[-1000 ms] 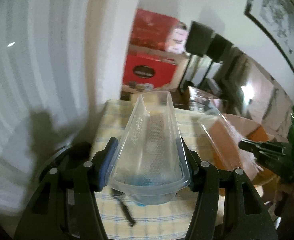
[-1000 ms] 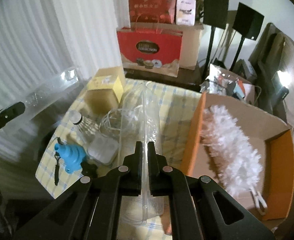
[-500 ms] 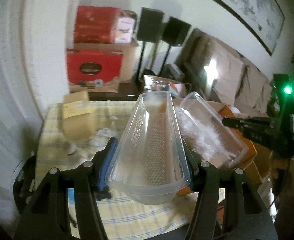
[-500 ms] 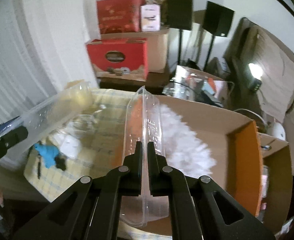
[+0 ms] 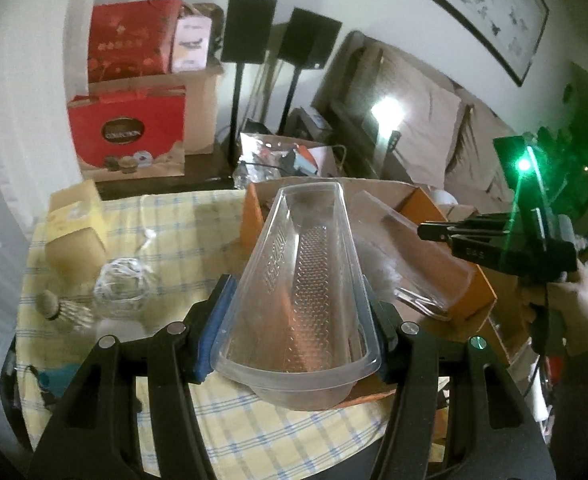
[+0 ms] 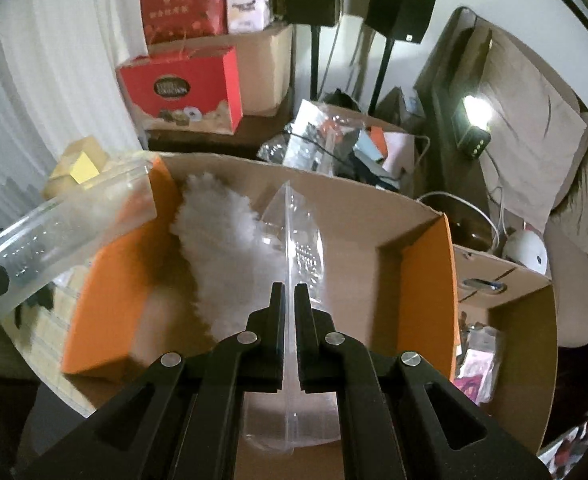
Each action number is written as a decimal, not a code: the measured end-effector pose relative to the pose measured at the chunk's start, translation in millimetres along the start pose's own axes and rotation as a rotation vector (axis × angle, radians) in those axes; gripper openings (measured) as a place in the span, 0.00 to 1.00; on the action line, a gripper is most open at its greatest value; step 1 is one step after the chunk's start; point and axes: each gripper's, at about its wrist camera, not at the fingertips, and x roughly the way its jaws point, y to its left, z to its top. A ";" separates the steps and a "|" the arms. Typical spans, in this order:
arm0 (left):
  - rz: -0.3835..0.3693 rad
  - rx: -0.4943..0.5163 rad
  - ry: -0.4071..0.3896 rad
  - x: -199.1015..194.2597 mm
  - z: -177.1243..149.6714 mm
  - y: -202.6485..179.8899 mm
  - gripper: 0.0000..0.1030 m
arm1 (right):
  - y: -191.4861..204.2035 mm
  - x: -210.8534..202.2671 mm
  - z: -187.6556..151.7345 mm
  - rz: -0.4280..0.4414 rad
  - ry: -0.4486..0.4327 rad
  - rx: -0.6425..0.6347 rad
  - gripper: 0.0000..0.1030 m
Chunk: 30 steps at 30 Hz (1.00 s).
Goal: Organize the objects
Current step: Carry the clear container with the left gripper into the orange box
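Observation:
My left gripper [image 5: 294, 298] is shut across the width of a long clear plastic tray [image 5: 300, 248], held above the checked table beside the orange cardboard box [image 5: 252, 216]. My right gripper [image 6: 289, 292] is shut on the thin rim of a second clear tray [image 6: 300, 240], which hangs edge-up over the inside of the orange box [image 6: 106, 300]. A white fluffy duster [image 6: 222, 248] lies in that box, left of this tray. In the left wrist view the right gripper [image 5: 446, 234] holds the second tray [image 5: 406, 252] over the box. The first tray [image 6: 62, 232] shows at the left of the right wrist view.
On the yellow checked tablecloth [image 5: 254, 432] lie a yellow carton [image 5: 78, 220], a clear bag of cord [image 5: 122, 284], a shuttlecock [image 5: 60, 310] and a blue item [image 5: 46, 380]. Red gift boxes [image 5: 130, 136] and speaker stands stand behind. Another open cardboard box [image 6: 506, 312] sits right of the orange one.
Both grippers have carried their clear trays rightward, from over the table's left side to the orange box. The right tray now hangs over the box. Both grips are unchanged.

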 end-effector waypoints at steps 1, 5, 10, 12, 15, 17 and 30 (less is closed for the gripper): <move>-0.003 0.002 0.005 3.9 0.3 -1.0 0.54 | -3.4 4.1 -0.6 -0.002 0.009 -0.003 0.03; -0.005 0.004 0.022 14.1 -1.5 -4.9 0.54 | -15.2 18.3 -4.3 0.013 0.030 -0.014 0.03; -0.006 0.006 0.032 19.6 -2.8 -8.2 0.54 | -28.8 38.1 -10.8 -0.046 0.042 -0.064 0.04; -0.008 0.009 0.035 21.3 -2.9 -10.8 0.54 | -35.1 46.2 -13.9 -0.062 0.044 -0.075 0.05; -0.010 0.016 0.043 23.9 -2.7 -14.8 0.54 | -39.2 51.8 -18.2 -0.089 0.014 -0.119 0.05; -0.013 0.020 0.046 24.7 -2.9 -16.7 0.54 | -42.8 56.1 -19.7 -0.112 0.021 -0.125 0.07; -0.079 0.135 0.055 23.9 -16.5 -36.7 0.54 | -33.4 -2.5 -5.9 0.189 -0.091 0.077 0.31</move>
